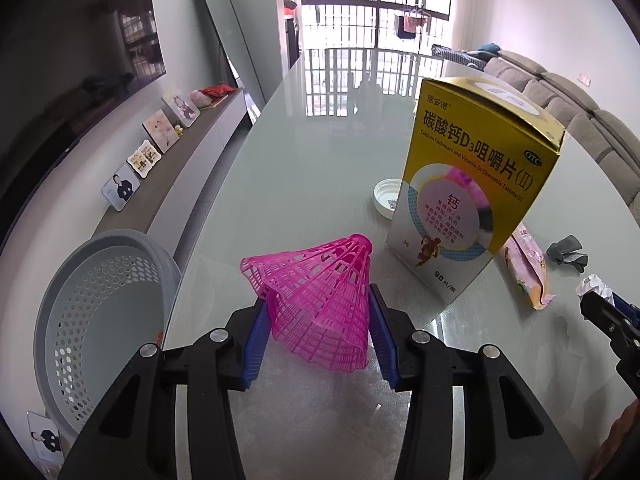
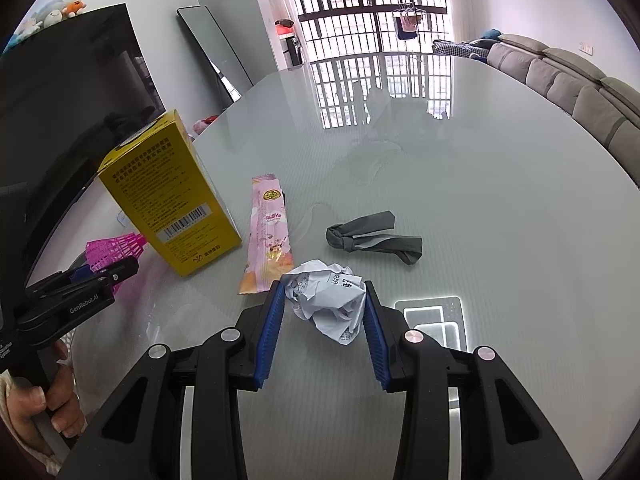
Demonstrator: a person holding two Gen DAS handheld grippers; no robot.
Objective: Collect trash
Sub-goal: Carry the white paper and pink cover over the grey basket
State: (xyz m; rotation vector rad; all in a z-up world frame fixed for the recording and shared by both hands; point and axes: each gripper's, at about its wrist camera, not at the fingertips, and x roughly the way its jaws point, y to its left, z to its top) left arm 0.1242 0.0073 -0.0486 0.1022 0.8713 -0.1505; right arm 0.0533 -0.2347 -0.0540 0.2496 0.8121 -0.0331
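My left gripper (image 1: 318,304) is shut on a pink plastic shuttlecock (image 1: 316,292), its blue pads pressing the skirt from both sides just above the glass table (image 1: 304,160). The shuttlecock also shows in the right wrist view (image 2: 114,250). My right gripper (image 2: 325,294) is shut on a crumpled white paper ball (image 2: 326,300), also seen at the right edge of the left wrist view (image 1: 594,286). A grey perforated trash basket (image 1: 100,320) stands off the table's left edge, below and left of the left gripper.
A yellow medicine box (image 1: 472,196) stands upright on the table, also seen in the right wrist view (image 2: 168,196). A pink snack wrapper (image 2: 268,236), a knotted grey cloth (image 2: 372,240) and a white lid (image 1: 386,198) lie nearby. A sofa (image 2: 580,80) stands at the right.
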